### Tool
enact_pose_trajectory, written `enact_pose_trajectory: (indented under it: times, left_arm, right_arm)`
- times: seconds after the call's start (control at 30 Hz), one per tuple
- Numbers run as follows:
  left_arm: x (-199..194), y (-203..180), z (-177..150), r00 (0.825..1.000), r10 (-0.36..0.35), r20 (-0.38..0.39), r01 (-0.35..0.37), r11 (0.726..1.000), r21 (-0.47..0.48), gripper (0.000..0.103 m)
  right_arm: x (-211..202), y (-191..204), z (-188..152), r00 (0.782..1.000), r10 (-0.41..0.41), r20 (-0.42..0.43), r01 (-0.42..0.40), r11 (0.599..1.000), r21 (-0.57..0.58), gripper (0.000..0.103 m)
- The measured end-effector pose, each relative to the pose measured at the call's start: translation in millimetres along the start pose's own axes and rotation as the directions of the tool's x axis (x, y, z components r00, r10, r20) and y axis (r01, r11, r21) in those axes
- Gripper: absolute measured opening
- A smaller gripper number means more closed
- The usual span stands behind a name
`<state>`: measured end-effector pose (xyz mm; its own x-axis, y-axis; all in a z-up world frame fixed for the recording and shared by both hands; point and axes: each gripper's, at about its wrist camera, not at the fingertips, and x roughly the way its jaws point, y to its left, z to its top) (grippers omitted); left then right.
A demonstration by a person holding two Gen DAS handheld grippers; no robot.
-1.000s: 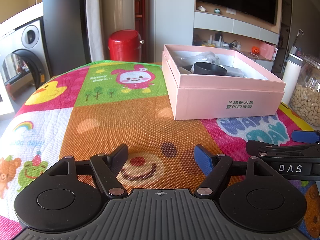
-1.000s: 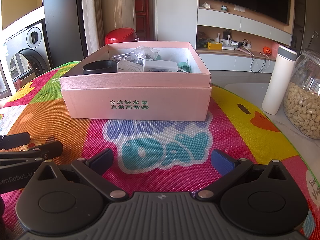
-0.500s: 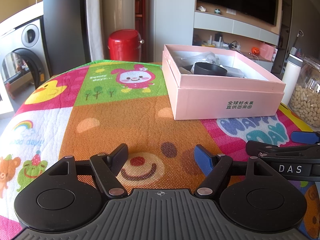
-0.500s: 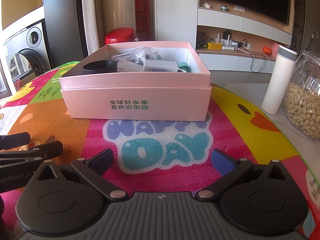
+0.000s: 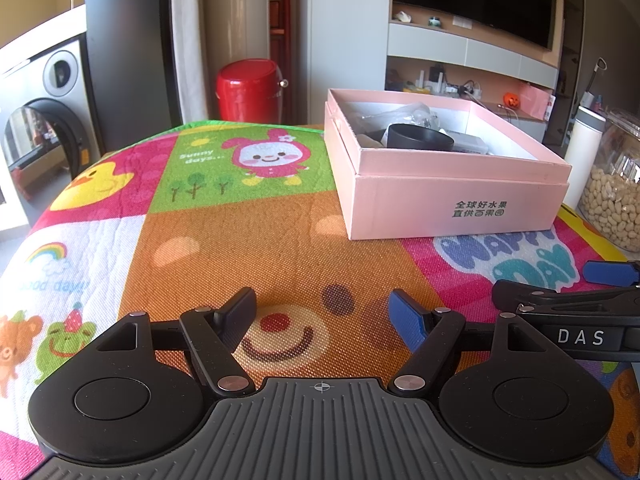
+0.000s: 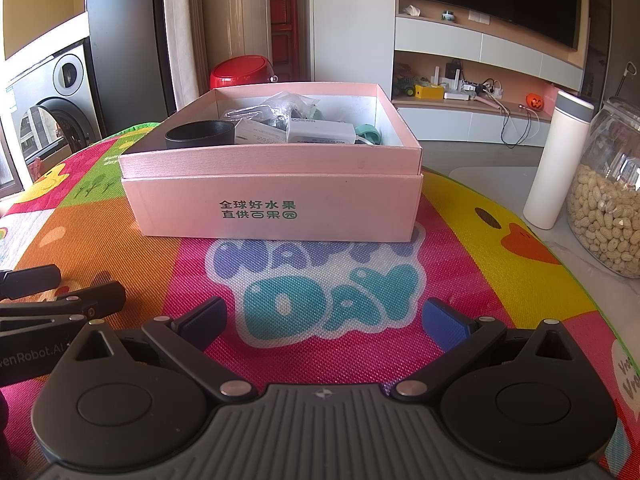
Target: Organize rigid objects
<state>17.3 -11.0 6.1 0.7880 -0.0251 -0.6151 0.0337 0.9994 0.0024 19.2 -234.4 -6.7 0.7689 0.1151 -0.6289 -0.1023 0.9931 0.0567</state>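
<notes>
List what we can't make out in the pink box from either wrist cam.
- Pink box floor: both views, hidden by its near wall and the contents.
- Clear plastic bag contents: right wrist, too crumpled to tell.
- White carton label: right wrist, print too small.
- Black ring: left wrist, lower part behind the wall.

Left gripper (image 5: 322, 312), right gripper (image 6: 324, 320), jaws apart (empty)
</notes>
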Motion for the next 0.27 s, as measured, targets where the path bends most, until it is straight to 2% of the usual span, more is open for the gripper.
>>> enact_pose_trajectory:
  times: [0.27]
  left_arm:
    - [0.2,-0.2,0.2,1.0,-0.001,-0.001,0.001,1.0,-0.002,0.079]
  right_arm:
    - [0.2,-0.2,0.0,1.0,0.0,0.0,0.0,1.0,0.0,0.103]
